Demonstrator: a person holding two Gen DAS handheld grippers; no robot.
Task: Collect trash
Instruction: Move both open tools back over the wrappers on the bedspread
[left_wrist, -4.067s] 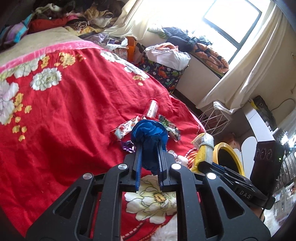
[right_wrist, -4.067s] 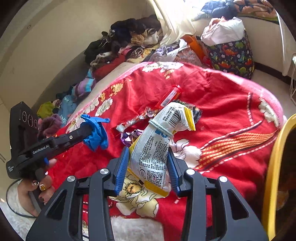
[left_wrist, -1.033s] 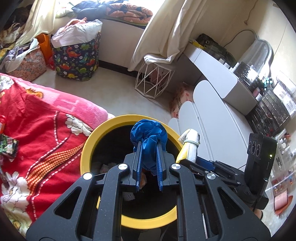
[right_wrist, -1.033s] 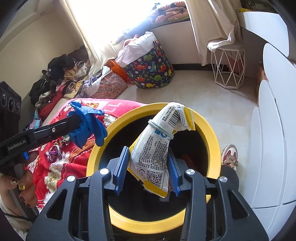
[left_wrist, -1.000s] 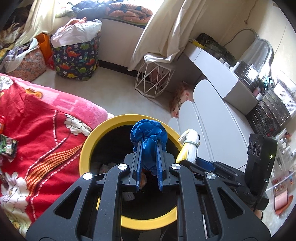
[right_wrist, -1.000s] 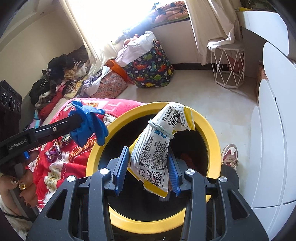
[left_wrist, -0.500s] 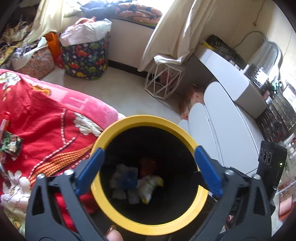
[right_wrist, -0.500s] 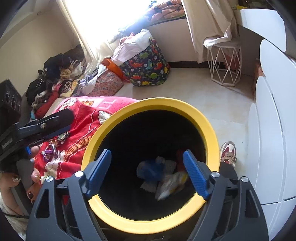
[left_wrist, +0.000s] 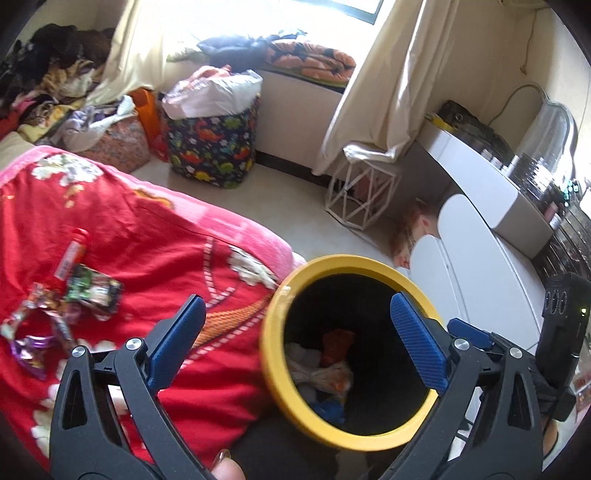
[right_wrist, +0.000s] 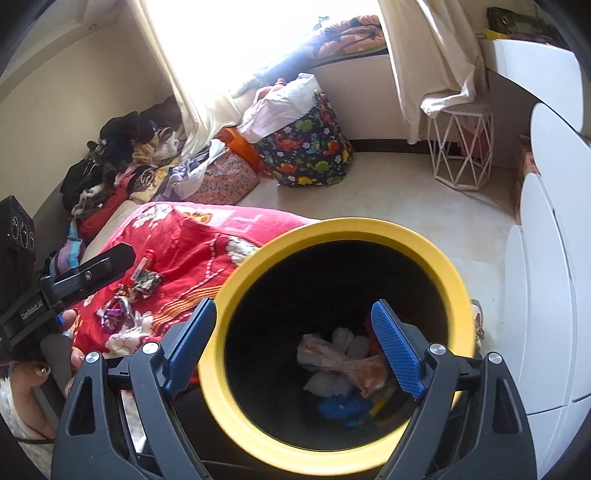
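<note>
Both your claws, left gripper (left_wrist: 297, 338) and right gripper (right_wrist: 293, 345), gape wide and empty over the yellow-rimmed bin (right_wrist: 369, 227); swinging left toward the wrappers (left_wrist: 55, 306) on the red blanket (left_wrist: 147, 240), you could clip the rim and tip it.

My left gripper (left_wrist: 295, 339), black triangular-cutout frame, ribbed blue pads (left_wrist: 415, 341), silver screws, my right gripper (right_wrist: 293, 350) alike, white lettering on black housing, bare hand (right_wrist: 33, 387) with decorated nails

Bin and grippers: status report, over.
Left gripper open, empty. Right gripper open, empty, over the bin. Trash lies in the bin; wrappers on the bed. Nothing in the way.
</note>
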